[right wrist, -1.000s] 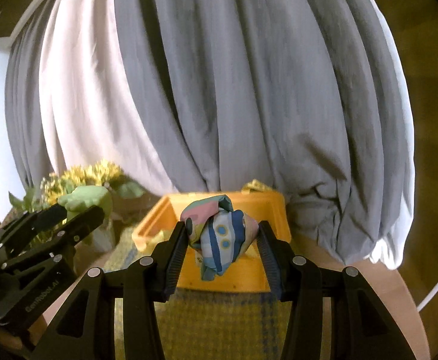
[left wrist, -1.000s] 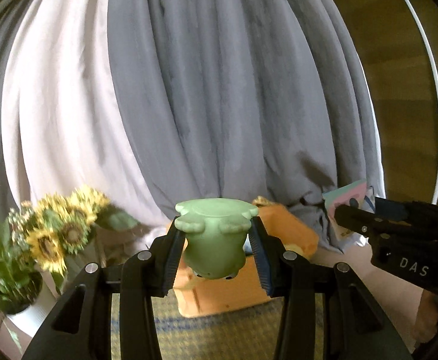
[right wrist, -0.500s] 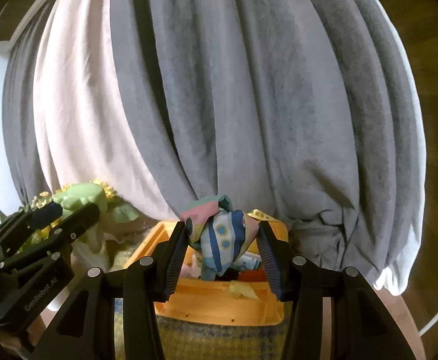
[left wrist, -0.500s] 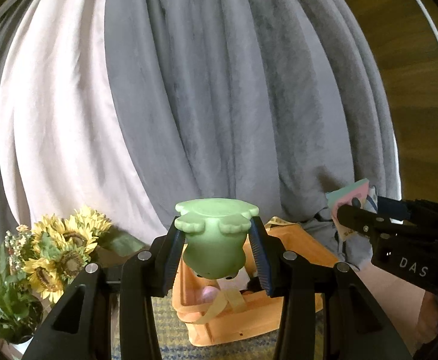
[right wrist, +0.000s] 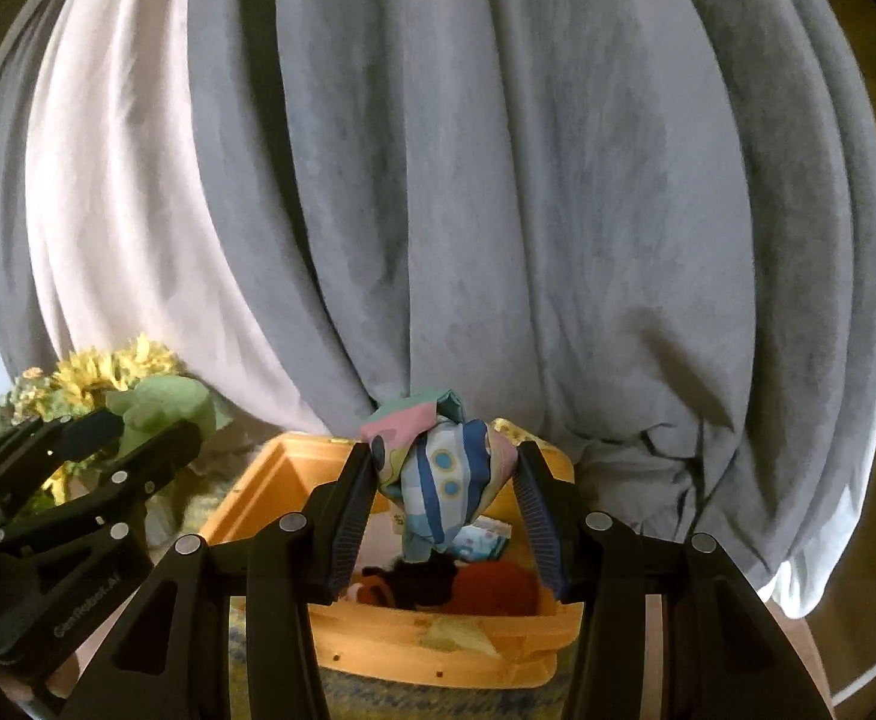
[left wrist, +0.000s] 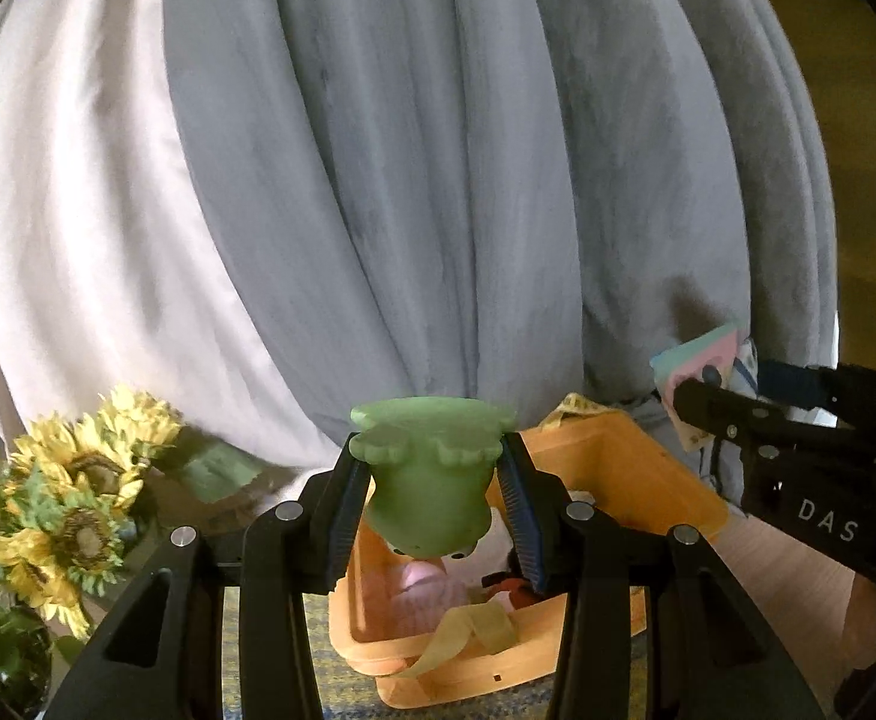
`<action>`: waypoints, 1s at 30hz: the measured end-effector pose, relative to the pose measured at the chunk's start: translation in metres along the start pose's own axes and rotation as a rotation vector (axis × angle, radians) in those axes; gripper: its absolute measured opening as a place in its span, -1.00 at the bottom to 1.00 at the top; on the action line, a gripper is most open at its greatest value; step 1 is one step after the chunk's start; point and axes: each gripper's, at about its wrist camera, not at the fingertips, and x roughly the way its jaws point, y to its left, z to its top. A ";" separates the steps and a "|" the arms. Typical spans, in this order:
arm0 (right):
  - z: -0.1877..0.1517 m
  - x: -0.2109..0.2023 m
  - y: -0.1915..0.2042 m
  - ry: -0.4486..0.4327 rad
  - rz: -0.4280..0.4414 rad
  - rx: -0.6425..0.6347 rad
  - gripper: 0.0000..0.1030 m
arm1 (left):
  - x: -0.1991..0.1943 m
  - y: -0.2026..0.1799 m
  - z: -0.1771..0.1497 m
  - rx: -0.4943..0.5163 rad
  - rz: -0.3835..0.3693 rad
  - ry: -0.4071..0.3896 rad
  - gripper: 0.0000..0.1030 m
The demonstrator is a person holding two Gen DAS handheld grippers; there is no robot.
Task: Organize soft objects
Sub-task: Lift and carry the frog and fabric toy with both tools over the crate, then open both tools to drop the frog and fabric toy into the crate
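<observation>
My left gripper (left wrist: 432, 480) is shut on a soft green frog toy (left wrist: 429, 492), held upside down above the near left part of an orange bin (left wrist: 666, 480). My right gripper (right wrist: 445, 483) is shut on a crumpled patterned cloth (right wrist: 438, 480) in pink, blue and teal, held over the same orange bin (right wrist: 438, 648). Inside the bin lie a pink soft thing (left wrist: 423, 591), dark and red soft items (right wrist: 486, 591) and a yellow strap (left wrist: 468, 636). Each gripper also shows at the edge of the other's view: right gripper (left wrist: 696, 396), left gripper (right wrist: 138, 426).
Grey and white curtains (right wrist: 498, 210) hang right behind the bin. A pot of sunflowers (left wrist: 72, 504) stands to the left. The bin rests on a yellow-blue checked mat (right wrist: 378, 696) on a wooden surface (left wrist: 798, 576).
Both grippers have moved forward toward the bin with their loads. The bin now looks larger and lower in both views, and its contents have come into sight.
</observation>
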 end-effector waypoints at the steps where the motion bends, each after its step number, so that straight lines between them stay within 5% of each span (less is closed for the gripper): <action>1: 0.001 0.006 0.000 0.009 -0.008 -0.004 -0.06 | 0.004 -0.001 -0.001 0.002 -0.005 0.011 -0.17; 22: -0.020 0.108 -0.001 0.279 -0.032 -0.061 -0.05 | 0.106 -0.001 -0.041 0.066 0.000 0.300 -0.15; 25: -0.023 0.117 -0.003 0.319 -0.038 -0.059 0.10 | 0.107 0.000 -0.044 0.063 0.013 0.303 0.25; 30: -0.027 0.117 -0.009 0.323 -0.055 -0.043 0.41 | 0.100 0.000 -0.041 0.065 0.036 0.289 0.44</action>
